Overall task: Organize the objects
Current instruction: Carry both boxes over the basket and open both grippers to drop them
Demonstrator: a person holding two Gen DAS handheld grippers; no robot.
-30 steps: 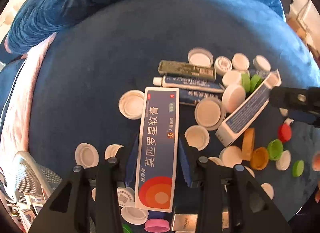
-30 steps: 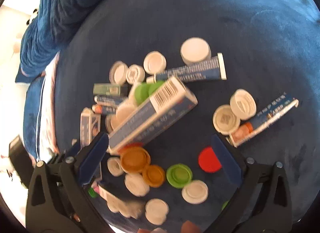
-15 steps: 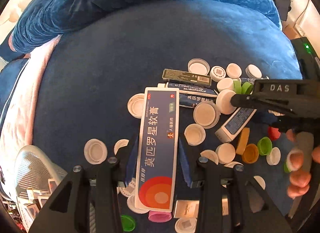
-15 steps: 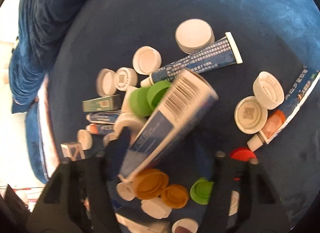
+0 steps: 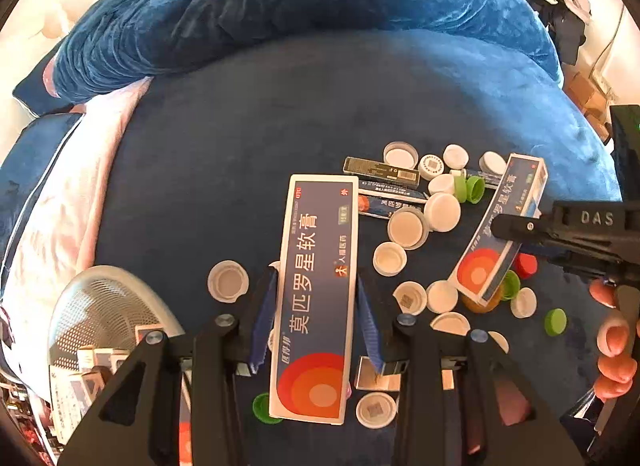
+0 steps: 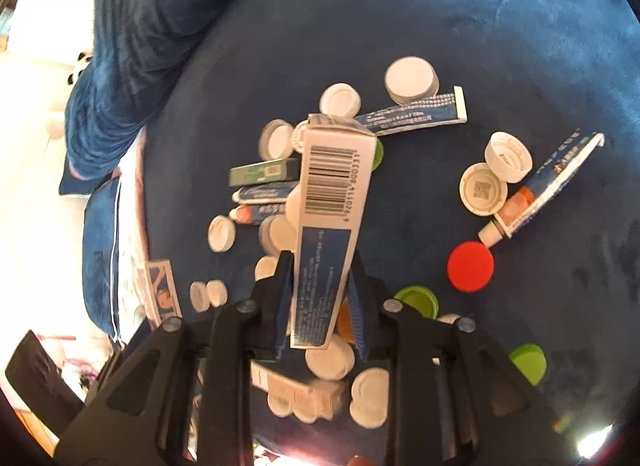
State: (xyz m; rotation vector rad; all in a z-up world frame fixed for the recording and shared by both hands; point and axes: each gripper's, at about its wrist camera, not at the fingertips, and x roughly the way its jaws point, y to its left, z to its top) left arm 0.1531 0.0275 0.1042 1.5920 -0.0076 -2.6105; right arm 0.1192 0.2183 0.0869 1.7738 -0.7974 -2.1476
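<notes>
My left gripper (image 5: 316, 300) is shut on a long blue ointment box (image 5: 316, 250) with a red-orange circle, held above the blue velvet surface. In the right wrist view a second blue box with a barcode (image 6: 334, 201) stands between the pads of my right gripper (image 6: 320, 290). Those jaws are closing, and the pads press on the box's sides. The left wrist view shows that same box (image 5: 500, 225) tilted up off the pile, with the right gripper's fingers (image 5: 520, 227) on it. White, green, orange and red bottle caps (image 5: 404, 227) and ointment tubes (image 6: 416, 113) lie scattered below.
A white mesh basket (image 5: 100, 306) holding small boxes sits at the lower left. A rumpled blue blanket (image 5: 280, 5) lies beyond the pile, with a pink sheet (image 5: 60, 225) to the left. A person's fingers (image 5: 612, 350) grip the right handle. A red cap (image 6: 470, 266) and another tube (image 6: 548, 185) lie right.
The right gripper has gone from wide open to closed on the barcode box and raised it off the pile. The left gripper has risen with its box.
</notes>
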